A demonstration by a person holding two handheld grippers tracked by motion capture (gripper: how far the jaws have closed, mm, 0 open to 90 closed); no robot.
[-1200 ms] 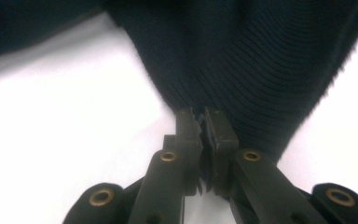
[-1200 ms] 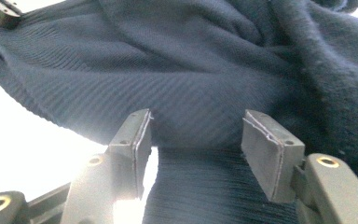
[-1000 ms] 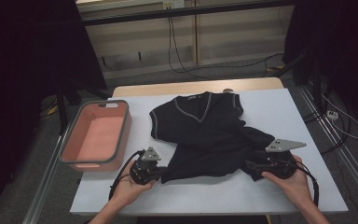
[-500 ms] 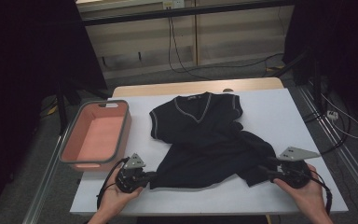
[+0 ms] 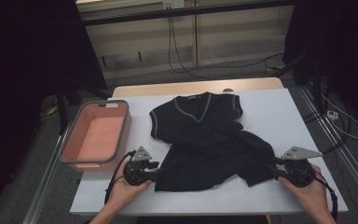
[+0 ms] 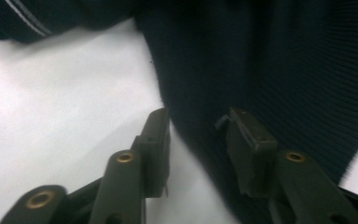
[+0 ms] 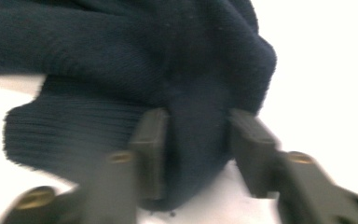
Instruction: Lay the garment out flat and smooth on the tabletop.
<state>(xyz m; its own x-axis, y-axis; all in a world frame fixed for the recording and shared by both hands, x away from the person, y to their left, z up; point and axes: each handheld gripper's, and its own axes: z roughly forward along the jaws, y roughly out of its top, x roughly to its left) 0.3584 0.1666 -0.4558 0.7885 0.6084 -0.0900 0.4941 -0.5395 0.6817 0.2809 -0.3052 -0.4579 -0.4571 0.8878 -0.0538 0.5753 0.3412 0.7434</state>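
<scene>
Dark knit sweater spread out, no readable label

The white tabletop (image 5: 279,112) carries a dark knit V-neck sweater (image 5: 205,135) mid-table, hem now stretched wider along the front edge than before, and a salmon plastic bin (image 5: 98,135) at its left edge. Left gripper (image 6: 198,135): jaws just opened, spread around the hem corner. Right gripper (image 7: 196,140): jaws just closing, still spread around a sweater fold.

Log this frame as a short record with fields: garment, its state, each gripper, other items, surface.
garment: dark V-neck knit vest with pale trim
state: lying on the table, lower half bunched and folded over
left gripper: at the near-left hem; jaws just been opening, cloth between them, pads apart from it
right gripper: at the near-right corner; jaws just been closing around a fold, not yet visibly pressing
other items: pink basin, empty, at the table's left edge
surface: white table
</scene>
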